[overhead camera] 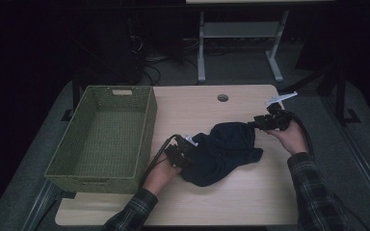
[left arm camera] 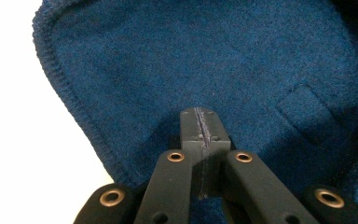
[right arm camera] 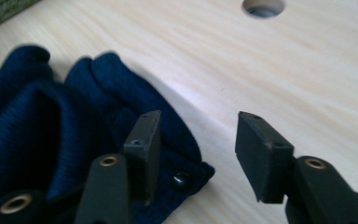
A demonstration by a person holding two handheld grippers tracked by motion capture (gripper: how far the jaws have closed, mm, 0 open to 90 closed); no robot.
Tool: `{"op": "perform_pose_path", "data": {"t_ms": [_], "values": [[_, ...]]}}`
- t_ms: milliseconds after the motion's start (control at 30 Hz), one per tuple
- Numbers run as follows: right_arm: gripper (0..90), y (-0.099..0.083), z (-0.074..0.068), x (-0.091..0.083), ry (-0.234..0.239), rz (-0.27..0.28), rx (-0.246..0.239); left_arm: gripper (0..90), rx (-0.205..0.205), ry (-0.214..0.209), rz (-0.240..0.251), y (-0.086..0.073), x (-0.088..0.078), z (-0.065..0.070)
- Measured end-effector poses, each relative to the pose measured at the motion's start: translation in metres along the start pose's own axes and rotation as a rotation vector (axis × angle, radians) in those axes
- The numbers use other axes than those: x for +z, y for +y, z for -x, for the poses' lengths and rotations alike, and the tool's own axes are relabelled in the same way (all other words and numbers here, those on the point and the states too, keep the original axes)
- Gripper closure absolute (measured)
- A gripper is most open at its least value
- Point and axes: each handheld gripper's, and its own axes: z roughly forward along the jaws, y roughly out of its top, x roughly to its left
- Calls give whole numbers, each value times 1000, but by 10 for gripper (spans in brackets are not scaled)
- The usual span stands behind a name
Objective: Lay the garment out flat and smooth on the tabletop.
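On the pale wooden table (overhead camera: 250, 202), between our two hands, lies the dark blue garment (overhead camera: 224, 151) in a loose heap, just right of the green woven basket (overhead camera: 105, 137), which stands bare inside. We judge the work to be handling this garment, perhaps folding it or moving it toward the basket, and it looks to be near its start: the cloth is bunched and unfolded, and nothing has gone into the basket.

Our left gripper (overhead camera: 185, 153) sits at the heap's left edge. In the left gripper view its jaws are pressed fully together with a thin layer of the blue knit caught between them, so we have that side of the garment (left arm camera: 205, 56) pinched; its stitched hem curves away on the left.

Our right gripper (overhead camera: 259, 123) is at the heap's upper right end. In the right gripper view its jaws stand partly open, one fingertip (right arm camera: 145, 140) resting over the garment's edge beside a small dark snap button (right arm camera: 181, 179), the other over bare wood. The pads do not press on cloth, so this side has nothing held.

What is left, as we judge it: close the right jaws on that corner, then lift, spread or fold, and put it away.
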Motion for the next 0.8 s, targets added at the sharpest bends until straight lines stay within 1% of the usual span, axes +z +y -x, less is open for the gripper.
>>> {"op": "perform_pose_path", "data": {"t_ms": [67, 133, 167, 200, 233, 267, 300, 333, 367, 433, 533, 633, 667, 733, 767, 800], "values": [[501, -2, 1, 6, 37, -1, -10, 900, -1, -1, 0, 0, 0, 0], [500, -2, -1, 13, 59, -17, -16, 900, -2, -1, 2, 0, 0, 0], [538, -2, -2, 16, 62, -26, -15, 900, -1, -1, -1, 0, 0, 0], [581, -2, -2, 19, 70, -32, -24, 900, -1, 0, -1, 0, 0, 0], [612, -2, -3, 20, 68, -38, -26, 900, 3, 5, -1, 0, 0, 1], [686, -2, -4, 21, 67, -41, -34, 900, 5, 8, -2, 0, 0, 1], [733, -2, -5, 22, 66, -46, -40, 900, 8, 13, -3, 1, 0, 2], [786, -2, -6, 21, 57, -51, -46, 900, 8, 13, -4, 1, 0, 2], [815, -1, -6, 20, 53, -46, -45, 900, 8, 12, -4, 1, 0, 2], [837, 1, -7, 16, 32, -33, -50, 900, 6, 6, -5, 1, 0, 1], [851, 6, -9, 7, -1, -10, -67, 900, 2, 1, -4, 1, 0, 0], [856, 15, -11, -3, -43, 11, -82, 900, 0, -14, -14, 1, 0, 1], [857, 18, -12, -7, -69, 28, -94, 900, 2, -15, -20, 2, 0, 2], [860, 23, -12, -11, -102, 22, -87, 900, 2, -19, -25, 2, 0, 3], [860, 26, -11, -13, -133, 15, -100, 900, 4, -19, -28, 2, 0, 3], [862, 28, -10, -14, -151, 11, -100, 900, 7, -21, -34, 2, -1, 4]]}}
